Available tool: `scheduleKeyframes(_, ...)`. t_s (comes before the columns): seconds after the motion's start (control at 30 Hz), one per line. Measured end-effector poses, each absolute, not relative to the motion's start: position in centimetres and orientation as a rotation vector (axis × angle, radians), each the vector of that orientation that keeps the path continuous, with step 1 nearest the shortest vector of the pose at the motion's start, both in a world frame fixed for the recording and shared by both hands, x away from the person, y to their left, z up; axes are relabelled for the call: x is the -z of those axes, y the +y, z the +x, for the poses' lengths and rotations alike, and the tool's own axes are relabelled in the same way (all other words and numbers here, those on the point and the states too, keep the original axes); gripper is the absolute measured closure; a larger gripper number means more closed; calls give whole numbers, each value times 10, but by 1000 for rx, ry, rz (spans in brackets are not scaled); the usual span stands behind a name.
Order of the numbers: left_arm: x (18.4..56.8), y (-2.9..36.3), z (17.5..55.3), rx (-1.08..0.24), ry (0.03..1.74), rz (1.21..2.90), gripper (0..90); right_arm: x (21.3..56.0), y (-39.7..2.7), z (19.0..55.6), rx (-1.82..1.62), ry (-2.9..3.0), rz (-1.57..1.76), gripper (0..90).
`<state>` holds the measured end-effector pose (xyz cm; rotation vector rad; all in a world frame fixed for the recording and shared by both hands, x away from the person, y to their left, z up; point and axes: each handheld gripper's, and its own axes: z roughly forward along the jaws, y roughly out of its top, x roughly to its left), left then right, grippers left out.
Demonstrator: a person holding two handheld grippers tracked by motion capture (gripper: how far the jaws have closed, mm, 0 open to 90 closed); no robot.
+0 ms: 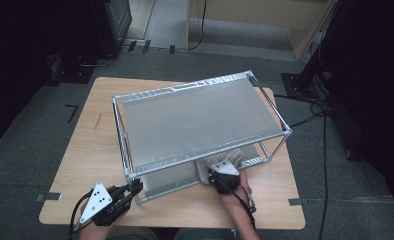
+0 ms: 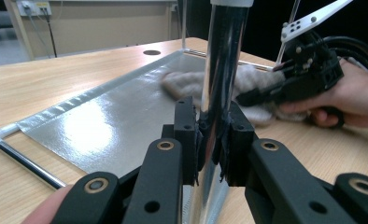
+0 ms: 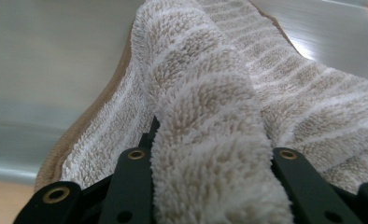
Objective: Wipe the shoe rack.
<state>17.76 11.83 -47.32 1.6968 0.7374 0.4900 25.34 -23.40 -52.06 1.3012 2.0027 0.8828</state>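
A two-tier metal rack (image 1: pixel 195 120) stands on the wooden table (image 1: pixel 95 150). My left gripper (image 1: pixel 135 189) is shut on the rack's near left upright post (image 2: pixel 219 84), its pads pressed to the chrome tube from both sides. My right gripper (image 1: pixel 220 175) is shut on a beige striped towel (image 3: pixel 210 121), a thick fold of which bulges between its jaws. The towel (image 1: pixel 225 159) lies on the lower shelf (image 2: pixel 112 116) under the top shelf, near the rack's front right. In the left gripper view the right gripper (image 2: pixel 247 99) and the hand holding it show with the towel (image 2: pixel 191 84).
The rack covers most of the table, leaving bare wood at the left and along the near edge. Cables (image 1: pixel 320 115) run over the grey carpet at the right. Dark equipment stands at both sides of the room.
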Motion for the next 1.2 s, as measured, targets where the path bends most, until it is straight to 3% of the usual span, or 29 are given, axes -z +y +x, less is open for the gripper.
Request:
scheduleKeyframes(0.33, 474, 120, 180, -478, 754, 1680, 800, 518, -344, 265, -830, 1713, 1542, 663)
scheduleKeyframes(0.43, 474, 120, 181, -484, 758, 1681, 800, 519, -352, 264, -797, 1695, 1538, 665)
scheduleKeyframes(0.8, 475, 122, 182, -476, 782, 1665, 796, 522, -324, 263, -791, 1747, 1516, 668)
scheduleKeyframes(1.2, 475, 122, 182, -468, 795, 1656, 794, 518, -226, 252, -903, 1990, 1398, 665)
